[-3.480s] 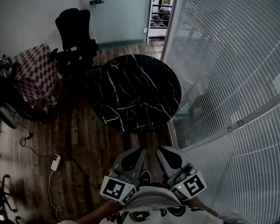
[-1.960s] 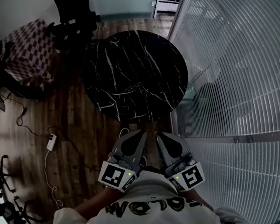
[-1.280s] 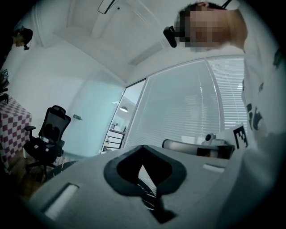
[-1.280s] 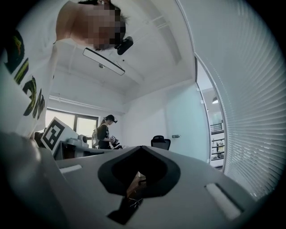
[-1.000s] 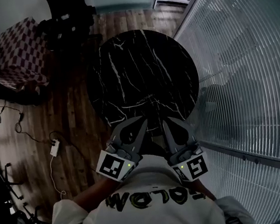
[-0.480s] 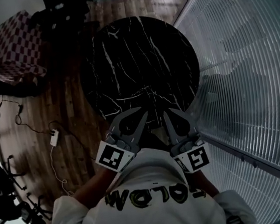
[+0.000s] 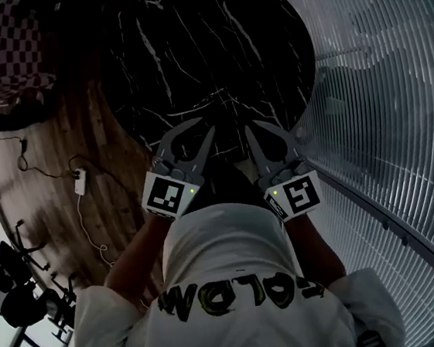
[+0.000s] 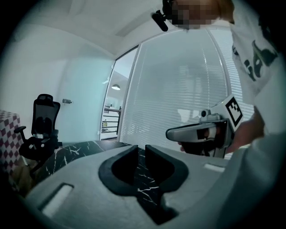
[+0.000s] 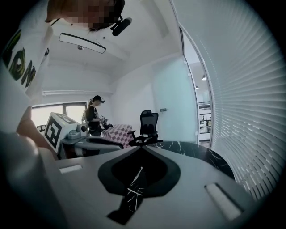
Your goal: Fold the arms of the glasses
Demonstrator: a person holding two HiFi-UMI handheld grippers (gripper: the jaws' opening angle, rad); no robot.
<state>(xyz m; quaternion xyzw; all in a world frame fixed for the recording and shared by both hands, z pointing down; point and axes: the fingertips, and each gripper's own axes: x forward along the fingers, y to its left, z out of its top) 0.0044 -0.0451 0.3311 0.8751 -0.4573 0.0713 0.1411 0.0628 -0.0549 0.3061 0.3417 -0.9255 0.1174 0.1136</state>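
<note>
My left tongs [image 8: 141,150] stand a narrow slit apart with nothing between the tips; only veined stone shows through the gap. Off to their left I see a red-and-white checkered cloth [image 7: 1,53] and a white power strip [image 7: 80,180] on the brown plank floor [image 7: 112,142]. I hold both tongs side by side at the near edge of the round black marble table with white veins [image 7: 264,39], pointing across it. My right tongs [image 9: 141,149] are clenched tip to tip and empty. Right of the table runs a wall of pale horizontal blinds [image 7: 396,109]. I cannot pick out the glasses on the dark tabletop in any view.
</note>
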